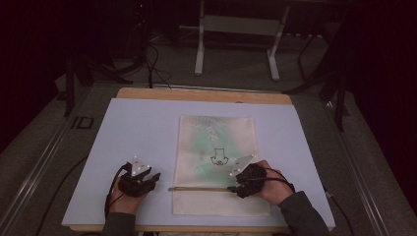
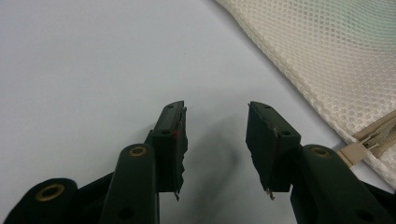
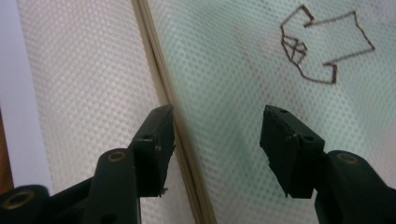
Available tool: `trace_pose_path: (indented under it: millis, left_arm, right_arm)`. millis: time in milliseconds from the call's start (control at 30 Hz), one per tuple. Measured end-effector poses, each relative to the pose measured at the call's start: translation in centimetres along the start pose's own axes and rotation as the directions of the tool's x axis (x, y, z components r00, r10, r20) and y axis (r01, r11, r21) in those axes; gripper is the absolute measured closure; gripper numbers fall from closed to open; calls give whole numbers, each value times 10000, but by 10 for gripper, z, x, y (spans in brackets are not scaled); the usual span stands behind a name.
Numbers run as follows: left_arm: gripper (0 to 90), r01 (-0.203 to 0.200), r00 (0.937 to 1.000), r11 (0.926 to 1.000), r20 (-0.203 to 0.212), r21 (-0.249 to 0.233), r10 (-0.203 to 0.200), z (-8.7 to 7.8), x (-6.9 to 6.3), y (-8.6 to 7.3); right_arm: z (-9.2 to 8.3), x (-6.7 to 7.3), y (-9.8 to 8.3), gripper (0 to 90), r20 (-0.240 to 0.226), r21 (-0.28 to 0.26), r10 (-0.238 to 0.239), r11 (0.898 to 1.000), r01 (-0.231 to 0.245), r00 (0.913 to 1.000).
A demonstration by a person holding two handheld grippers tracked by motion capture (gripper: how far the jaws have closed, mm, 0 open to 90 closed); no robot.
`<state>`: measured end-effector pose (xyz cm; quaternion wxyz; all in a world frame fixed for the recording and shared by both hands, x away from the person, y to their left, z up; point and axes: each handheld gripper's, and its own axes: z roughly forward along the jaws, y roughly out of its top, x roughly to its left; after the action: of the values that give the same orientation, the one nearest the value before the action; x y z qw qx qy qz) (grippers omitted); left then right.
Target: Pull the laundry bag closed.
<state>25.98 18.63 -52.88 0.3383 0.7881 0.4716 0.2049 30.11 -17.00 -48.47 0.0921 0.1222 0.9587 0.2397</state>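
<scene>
Hand-held gripper on our right gapes wide over the mesh bag, its zip below; our left hand-held gripper, at nine o'clock, gapes empty above the worktop.

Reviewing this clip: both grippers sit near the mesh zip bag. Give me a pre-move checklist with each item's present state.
1. Left gripper open and empty over the mat: ok.
2. Right gripper open above the mesh bag, holding nothing: ok.
3. Zipper lies near the right gripper's jaws: ok.
4. Zipper end sits just beside the left gripper: ok.
5. Zipper pull located: cannot tell.
6. Bag flat on the mat: ok.
</scene>
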Motion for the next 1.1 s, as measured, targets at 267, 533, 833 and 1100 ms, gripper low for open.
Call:
trace_pose_path:
  millis: [267, 533, 833, 1100]
  left_arm:
    - [570, 22, 10000, 10000, 10, -6, -22, 0, 1, 0]
    - [569, -26, 10000, 10000, 29, 62, 26, 0, 0, 0]
    - [568, -48, 10000, 9999, 60, 105, 47, 1, 0, 0]
    - [568, -44, 10000, 9999, 68, 102, 43, 1, -1, 0]
  right_arm:
    - [5, 3, 13, 443, -259, -47, -255, 9997, 254, 9993]
    - [11, 7, 23, 502, -492, -130, -445, 9990, 439, 9978]
    - [17, 10, 33, 512, -646, -233, -616, 9979, 602, 9960]
    - [22, 12, 44, 507, -874, -479, -705, 9966, 665, 9937]
